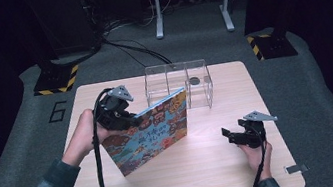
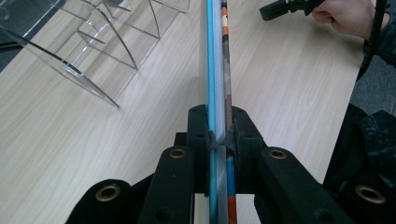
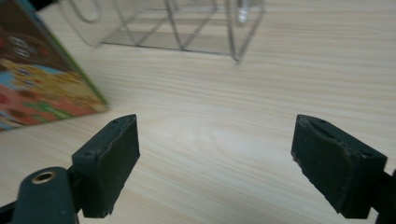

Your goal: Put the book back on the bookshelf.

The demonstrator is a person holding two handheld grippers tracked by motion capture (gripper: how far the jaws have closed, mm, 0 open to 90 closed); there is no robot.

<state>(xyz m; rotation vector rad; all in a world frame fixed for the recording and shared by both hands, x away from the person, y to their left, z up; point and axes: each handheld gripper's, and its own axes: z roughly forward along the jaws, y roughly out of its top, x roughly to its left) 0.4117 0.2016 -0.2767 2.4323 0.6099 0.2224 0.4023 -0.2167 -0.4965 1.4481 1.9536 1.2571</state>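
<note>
A picture book (image 1: pixel 150 131) with a colourful cover stands on its lower edge on the wooden table (image 1: pixel 218 176), tilted. My left gripper (image 1: pixel 133 120) is shut on its upper left edge. In the left gripper view the book's thin edge (image 2: pixel 215 70) runs straight out from between the closed jaws of the left gripper (image 2: pixel 219 126). My right gripper (image 1: pixel 225 134) hovers low over the table to the right of the book, open, with nothing between its pads (image 3: pixel 109 163). The book's corner (image 3: pixel 42 88) shows to the left in the right gripper view.
A clear acrylic divider rack (image 1: pixel 178 84) stands behind the book near the table's far edge, with a small dark disc (image 1: pixel 194 81) in it. A small metal clip (image 1: pixel 295 168) lies at the front right corner. Cables and stand legs are on the floor beyond.
</note>
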